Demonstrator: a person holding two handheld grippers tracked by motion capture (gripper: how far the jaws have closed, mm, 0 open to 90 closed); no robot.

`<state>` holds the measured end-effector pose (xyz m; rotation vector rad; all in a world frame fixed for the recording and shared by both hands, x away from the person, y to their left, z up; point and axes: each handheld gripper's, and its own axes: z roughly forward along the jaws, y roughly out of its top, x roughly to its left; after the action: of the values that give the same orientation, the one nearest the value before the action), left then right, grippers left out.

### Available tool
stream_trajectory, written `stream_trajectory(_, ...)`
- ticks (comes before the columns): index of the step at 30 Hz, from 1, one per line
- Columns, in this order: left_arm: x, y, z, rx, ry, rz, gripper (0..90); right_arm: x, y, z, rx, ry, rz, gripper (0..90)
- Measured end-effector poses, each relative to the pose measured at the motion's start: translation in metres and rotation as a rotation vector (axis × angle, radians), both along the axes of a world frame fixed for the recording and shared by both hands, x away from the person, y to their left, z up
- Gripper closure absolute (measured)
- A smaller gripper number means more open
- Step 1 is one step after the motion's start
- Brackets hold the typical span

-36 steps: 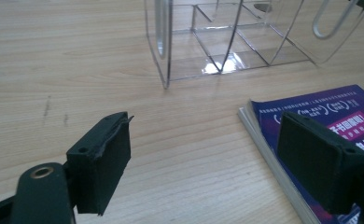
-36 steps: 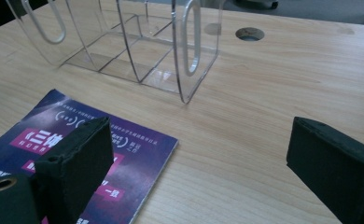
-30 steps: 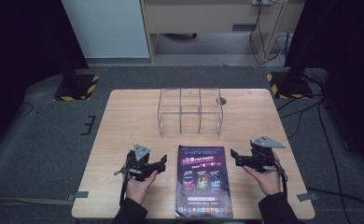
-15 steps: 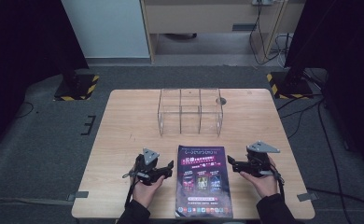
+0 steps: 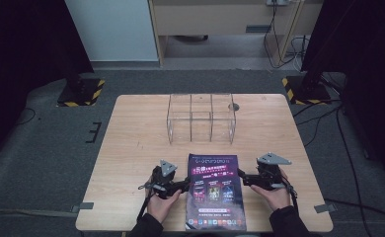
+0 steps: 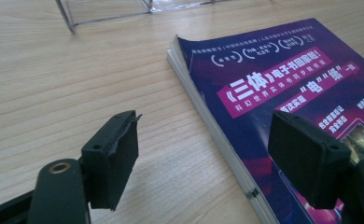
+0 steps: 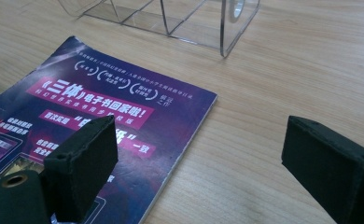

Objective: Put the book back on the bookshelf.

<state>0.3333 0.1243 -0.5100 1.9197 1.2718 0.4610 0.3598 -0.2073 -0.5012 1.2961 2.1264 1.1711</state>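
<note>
bare table (image 5: 131,148) flanks magazine (image 5: 215,190) | clear rack (image 5: 200,118) blocks beyond

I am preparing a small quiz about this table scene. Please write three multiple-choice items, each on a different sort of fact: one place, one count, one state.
1. Where does the magazine lie?
A. inside the clear acrylic organizer
B. on the table's near edge, between the two tools
C. on the floor

2. How many hand-held tools are over the table?
A. one
B. two
C. three

3. How does the left tool stand?
A. jaws open astride the magazine's left edge
B. shut on the magazine
C. inside the organizer

Answers:
1 B: the high view shows the magazine flat between the left tool and the right tool, nearer than the clear acrylic organizer.
2 B: one tool in each hand.
3 A: in the left gripper view, one pad is over bare wood, the other over the cover, neither pressing.
</note>
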Motion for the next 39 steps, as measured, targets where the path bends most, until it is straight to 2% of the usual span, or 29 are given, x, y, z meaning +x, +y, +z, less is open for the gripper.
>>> stream_trajectory(19, 0.007, -0.016, -0.014, -0.001, 0.058, -0.028, 25.3, -0.003, 0.017, -0.013, -0.031, 0.036, 0.051, 11.2)
stream_trajectory(28, 0.009, -0.021, -0.019, 0.002, 0.073, -0.036, 26.3, -0.004, 0.026, -0.023, -0.039, 0.065, 0.072, 12.9)
stream_trajectory(39, 0.007, -0.029, -0.020, 0.003, 0.058, -0.052, 28.4, -0.004, 0.033, -0.032, -0.042, 0.090, 0.088, 15.0)
